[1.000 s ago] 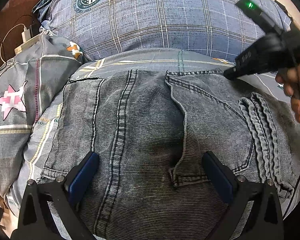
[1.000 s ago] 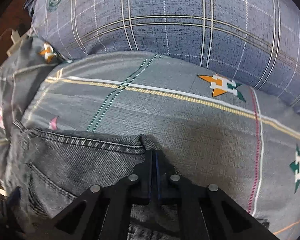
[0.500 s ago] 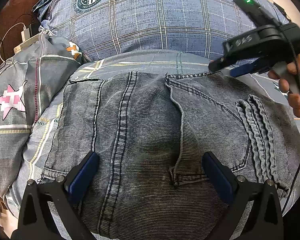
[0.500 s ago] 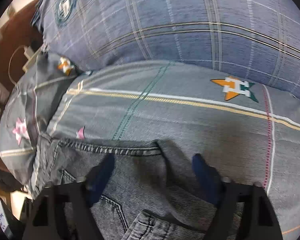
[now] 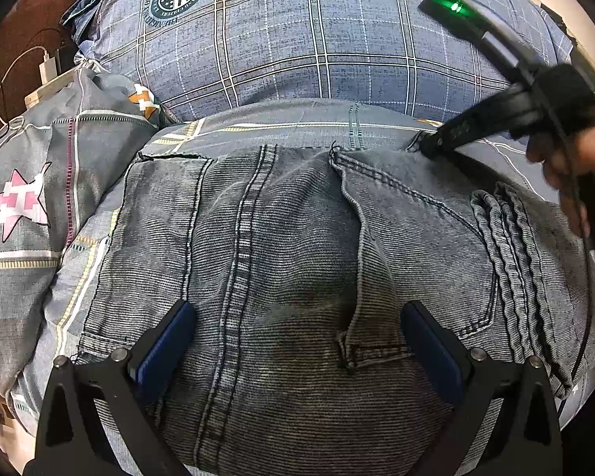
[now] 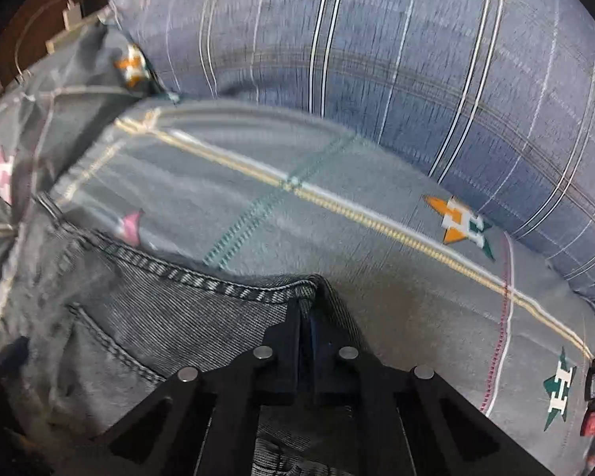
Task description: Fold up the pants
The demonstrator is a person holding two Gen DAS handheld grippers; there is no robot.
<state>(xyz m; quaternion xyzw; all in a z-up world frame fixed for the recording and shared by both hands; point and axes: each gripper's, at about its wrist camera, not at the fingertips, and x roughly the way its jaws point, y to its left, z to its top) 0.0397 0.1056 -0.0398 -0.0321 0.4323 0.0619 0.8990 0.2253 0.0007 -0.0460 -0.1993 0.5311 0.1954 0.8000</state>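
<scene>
The grey-blue denim pants (image 5: 297, 261) are spread on the patterned grey bedsheet (image 6: 337, 166). The right gripper (image 6: 306, 317) is clamped on the far corner; the left gripper (image 5: 297, 333) is spread wide. Thick, limp denim is best gripped at seamed edges.

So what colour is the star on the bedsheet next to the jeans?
Pink and white, the star shows best in the left wrist view.

Pants (image 5: 297, 246): faded grey denim, ribbed weave, raised stitched seams. Bedsheet (image 6: 337, 182): smooth matt printed cloth. Gripper fingers (image 5: 170, 341): matt black plastic, blue pads.
</scene>
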